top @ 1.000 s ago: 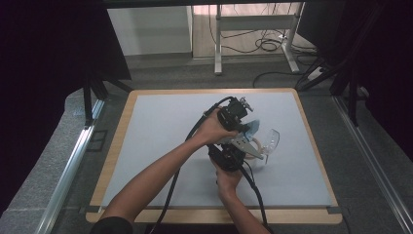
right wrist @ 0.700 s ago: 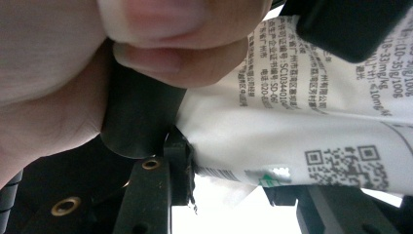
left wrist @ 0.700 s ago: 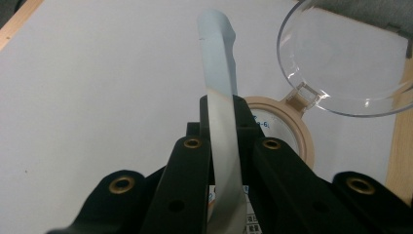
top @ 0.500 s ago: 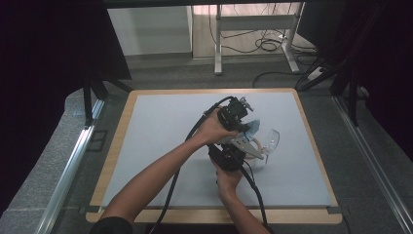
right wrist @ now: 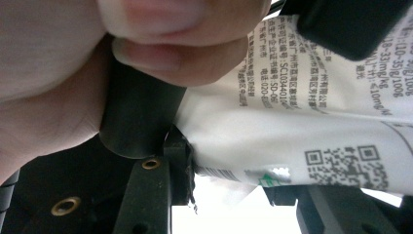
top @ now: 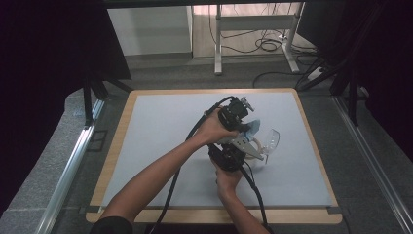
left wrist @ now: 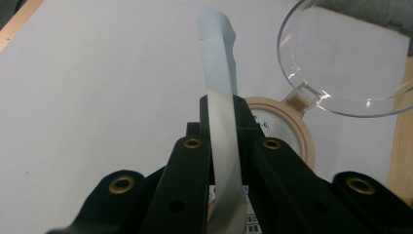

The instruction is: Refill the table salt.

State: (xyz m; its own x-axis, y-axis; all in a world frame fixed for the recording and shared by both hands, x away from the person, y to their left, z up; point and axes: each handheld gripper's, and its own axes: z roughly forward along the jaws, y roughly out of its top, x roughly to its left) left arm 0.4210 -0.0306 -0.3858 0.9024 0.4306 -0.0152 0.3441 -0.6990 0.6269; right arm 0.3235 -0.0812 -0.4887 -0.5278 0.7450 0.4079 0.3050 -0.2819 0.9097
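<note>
A white printed container (right wrist: 302, 122) with small text and a QR code sits between the jaws of my right gripper (right wrist: 234, 183), which is shut on it. Its beige round rim (left wrist: 297, 131) shows in the left gripper view, with a clear domed lid (left wrist: 341, 58) hinged open behind it. My left gripper (left wrist: 221, 105) is shut on a thin pale blue and silver strip (left wrist: 219, 53) that stands up edge-on between its pads. In the high view the left gripper (top: 234, 116) is just beyond the right gripper (top: 228, 157), with the clear lid (top: 271, 139) to their right.
The grey mat (top: 160, 141) lies on a wood-edged table (top: 116, 151) with bare room to the left and front. A hand (right wrist: 73, 73) fills the upper left of the right gripper view. Cables trail back along both forearms. Desk legs and floor cables lie beyond the table.
</note>
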